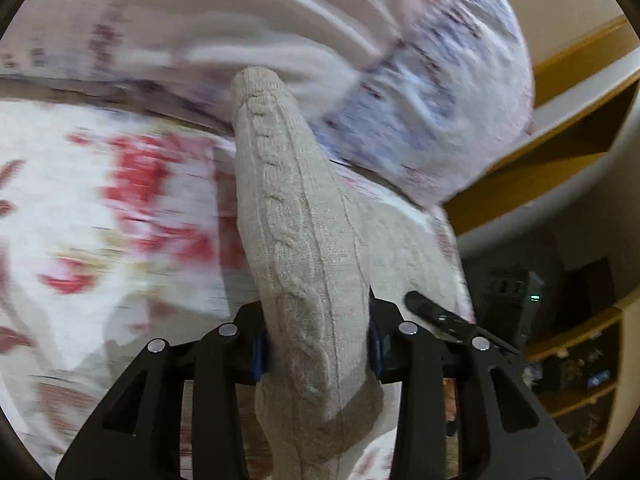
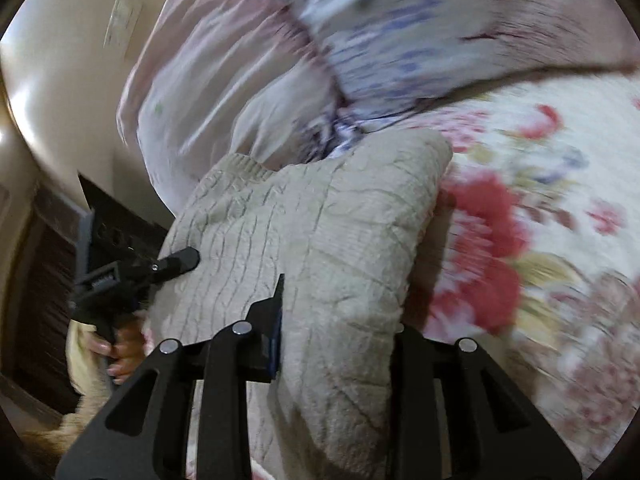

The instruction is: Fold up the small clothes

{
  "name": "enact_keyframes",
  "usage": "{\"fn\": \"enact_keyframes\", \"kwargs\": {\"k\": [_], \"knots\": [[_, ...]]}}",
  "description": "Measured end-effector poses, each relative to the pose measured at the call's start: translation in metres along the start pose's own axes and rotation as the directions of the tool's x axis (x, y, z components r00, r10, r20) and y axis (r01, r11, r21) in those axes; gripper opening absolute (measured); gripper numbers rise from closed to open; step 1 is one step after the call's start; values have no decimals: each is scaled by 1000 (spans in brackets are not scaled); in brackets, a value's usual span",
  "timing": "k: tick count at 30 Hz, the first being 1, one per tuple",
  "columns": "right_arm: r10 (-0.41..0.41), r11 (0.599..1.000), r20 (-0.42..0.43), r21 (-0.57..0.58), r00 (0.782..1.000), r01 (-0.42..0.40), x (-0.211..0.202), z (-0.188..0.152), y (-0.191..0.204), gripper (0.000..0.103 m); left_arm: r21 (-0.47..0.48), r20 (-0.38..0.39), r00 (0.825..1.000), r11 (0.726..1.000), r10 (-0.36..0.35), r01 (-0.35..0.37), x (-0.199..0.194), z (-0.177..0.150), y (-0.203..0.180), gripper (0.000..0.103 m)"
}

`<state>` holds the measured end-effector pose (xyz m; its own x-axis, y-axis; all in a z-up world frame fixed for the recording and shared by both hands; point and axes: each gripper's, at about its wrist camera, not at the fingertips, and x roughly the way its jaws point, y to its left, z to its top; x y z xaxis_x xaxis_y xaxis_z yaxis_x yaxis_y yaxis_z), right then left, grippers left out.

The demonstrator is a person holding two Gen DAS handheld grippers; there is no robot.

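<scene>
A beige cable-knit sweater [image 1: 280,184] hangs lifted above the bed, bunched into a long ridge. My left gripper [image 1: 318,320] is shut on one part of it, blue pads pressing both sides. In the right wrist view the sweater [image 2: 320,208] spreads wide, and my right gripper [image 2: 340,312] is shut on a thick fold; its right finger is hidden behind the knit. The left gripper [image 2: 176,262] shows at the sweater's left edge, held by a hand [image 2: 120,352]. One dark finger of the right gripper [image 1: 436,314] shows beside the sweater in the left wrist view.
Under the sweater lies a bed cover with red flowers [image 1: 120,184] [image 2: 540,184]. Lilac and blue patterned bedding [image 1: 440,100] [image 2: 360,40] is piled behind. Wooden shelves [image 1: 576,360] and a dark device with a green light [image 1: 520,292] stand beside the bed. Both backgrounds are motion-blurred.
</scene>
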<state>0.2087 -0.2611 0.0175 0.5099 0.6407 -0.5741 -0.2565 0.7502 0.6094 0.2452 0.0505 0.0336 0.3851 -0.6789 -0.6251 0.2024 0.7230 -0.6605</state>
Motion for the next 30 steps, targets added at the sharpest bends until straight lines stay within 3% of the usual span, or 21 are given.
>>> {"fn": "enact_keyframes", "kwargs": {"k": [3, 6, 9, 13, 14, 15, 16, 18, 21, 23, 25, 27, 30], "knots": [[-69, 998, -39, -16, 997, 69, 24, 6, 5, 40, -54, -13, 999, 998, 38, -39, 5, -4, 27, 46], [-34, 998, -50, 45, 998, 37, 19, 7, -4, 49, -66, -3, 1000, 998, 21, -21, 7, -5, 33, 51], [-49, 996, 17, 80, 999, 48, -4, 10, -17, 52, -17, 6, 998, 998, 64, -64, -2, -6, 26, 53], [-40, 993, 70, 113, 997, 32, -13, 16, -24, 52, 47, 37, 992, 992, 117, -119, -16, -14, 19, 57], [-58, 994, 75, 94, 995, 50, -11, 19, -21, 48, 58, 42, 991, 990, 128, -131, -20, -17, 19, 57], [-77, 995, 82, 68, 994, 72, -9, 20, -17, 25, 67, 48, 988, 986, 147, -150, -20, -18, 18, 57], [-98, 994, 88, 50, 991, 94, -5, 21, -13, 16, 73, 53, 985, 984, 161, -165, -18, -18, 17, 57], [-217, 976, 106, 26, 970, 216, 1, 21, -8, 12, 81, 54, 979, 977, 195, -199, -13, -18, 16, 59], [-309, 950, 97, 82, 946, 302, 12, 23, -15, 12, 105, 68, 969, 964, 237, -243, -1, -17, 12, 59], [-355, 934, 90, 62, 931, 351, 11, 22, -14, 20, 119, 78, 964, 958, 253, -261, 1, -16, 9, 59], [-385, 923, 116, 32, 916, 384, 1, 19, -5, 34, 132, 98, 960, 953, 262, -273, -7, -20, 3, 59], [-367, 928, 163, 0, 916, 372, -17, 10, 6, 35, 141, 110, 963, 955, 247, -261, -19, -29, 0, 59], [-281, 948, 228, -83, 932, 306, -43, -9, 26, 36, 159, 127, 966, 957, 224, -243, -36, -46, -5, 63]]}}
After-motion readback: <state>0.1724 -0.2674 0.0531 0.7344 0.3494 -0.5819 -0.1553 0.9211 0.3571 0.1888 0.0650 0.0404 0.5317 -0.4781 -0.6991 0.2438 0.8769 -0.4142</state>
